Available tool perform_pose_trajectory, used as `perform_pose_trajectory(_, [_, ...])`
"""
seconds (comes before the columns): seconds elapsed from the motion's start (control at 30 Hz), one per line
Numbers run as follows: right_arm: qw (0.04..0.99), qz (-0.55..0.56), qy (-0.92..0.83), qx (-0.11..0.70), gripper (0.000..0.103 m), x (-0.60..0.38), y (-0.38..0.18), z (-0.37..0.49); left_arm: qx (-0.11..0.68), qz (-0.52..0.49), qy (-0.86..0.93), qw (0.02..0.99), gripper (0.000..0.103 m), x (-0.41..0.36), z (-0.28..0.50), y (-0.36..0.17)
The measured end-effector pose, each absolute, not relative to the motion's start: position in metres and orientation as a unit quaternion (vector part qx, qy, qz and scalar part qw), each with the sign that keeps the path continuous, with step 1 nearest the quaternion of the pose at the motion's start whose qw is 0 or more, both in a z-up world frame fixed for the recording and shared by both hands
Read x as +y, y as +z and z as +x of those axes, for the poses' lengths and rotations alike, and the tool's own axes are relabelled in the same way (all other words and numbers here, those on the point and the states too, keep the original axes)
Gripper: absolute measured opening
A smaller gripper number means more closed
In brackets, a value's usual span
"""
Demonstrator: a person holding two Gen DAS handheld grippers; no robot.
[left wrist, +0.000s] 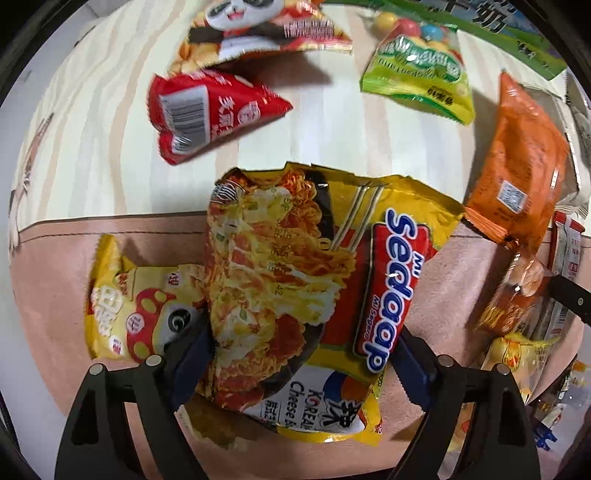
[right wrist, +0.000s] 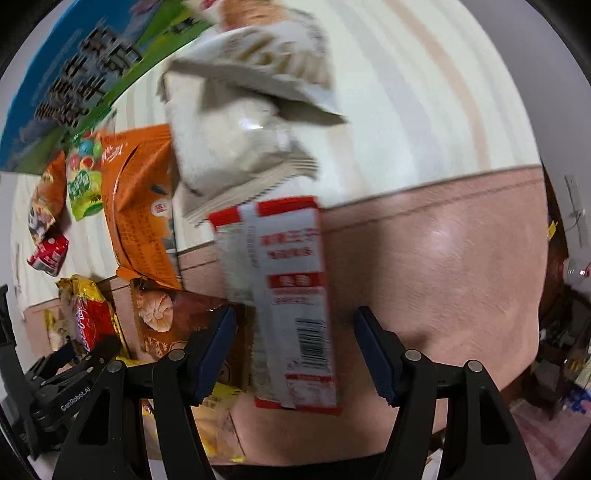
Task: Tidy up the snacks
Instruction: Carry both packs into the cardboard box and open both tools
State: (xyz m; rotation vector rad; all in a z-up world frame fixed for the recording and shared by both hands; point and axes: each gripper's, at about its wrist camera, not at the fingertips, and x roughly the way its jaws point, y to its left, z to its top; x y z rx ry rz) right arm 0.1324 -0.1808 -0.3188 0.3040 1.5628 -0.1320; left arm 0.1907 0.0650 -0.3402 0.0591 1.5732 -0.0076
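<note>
A yellow Sedaap noodle packet [left wrist: 295, 280] lies on the pink strip of the table cover. My left gripper [left wrist: 303, 328] straddles it from above, and both blue pads meet its long sides, so it is shut on the packet. In the right wrist view a flat white-and-red packet [right wrist: 288, 295] lies between the jaws of my right gripper [right wrist: 295, 310]. That gripper's left pad is at the packet's edge, a gap shows at the right pad, and it is open.
Around the noodles lie a yellow mushroom snack bag [left wrist: 136, 306], a red packet [left wrist: 207, 110], a panda bag [left wrist: 258, 33], a green candy bag [left wrist: 421, 74] and an orange packet [left wrist: 524, 162]. White bags [right wrist: 240, 140], a brown dumpling packet [right wrist: 173, 314] and a blue-green box [right wrist: 74, 81] crowd the right view.
</note>
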Motion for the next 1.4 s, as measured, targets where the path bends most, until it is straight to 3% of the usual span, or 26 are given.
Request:
perform_pose_trajectory(0.1, [0.698,0.095,-0.054,0.707,0.067,-0.159,-0.324,0.138,0.708,0.027,-0.003,0.706,0.090,0.069,0.194,-0.353])
perform_pose_trajectory(0.13, [0.700,0.083,-0.057,0.707,0.058,-0.155,-0.325,0.139,0.706,0.028,-0.003,0.707,0.090,0.066,0.196,-0.359])
perform_pose_trajectory(0.23, [0.705,0.071,-0.066,0.703,0.047,-0.155,-0.323,0.134,0.703,0.018,-0.003,0.711,0.088,0.067,0.192,-0.357])
perform_pose_trajectory(0.57, [0.716,0.108,-0.071,0.686,0.045,-0.183,-0.300,0.090,0.684,-0.028,0.002,0.729,0.085,0.076,0.156,-0.319])
perform_pose_trajectory(0.9, [0.771,0.126,0.000,0.625,0.045,-0.166,-0.211,0.068,0.622,-0.058,-0.038,0.780,0.085,0.096,0.124,-0.228])
perform_pose_trajectory(1.13, [0.798,0.128,0.075,0.584,0.045,-0.149,-0.126,0.161,0.585,-0.102,-0.062,0.803,0.085,0.093,0.178,-0.142])
perform_pose_trajectory(1.4, [0.820,0.103,0.107,0.553,0.045,-0.123,-0.095,0.312,0.574,-0.130,-0.032,0.808,0.085,0.075,0.325,-0.133])
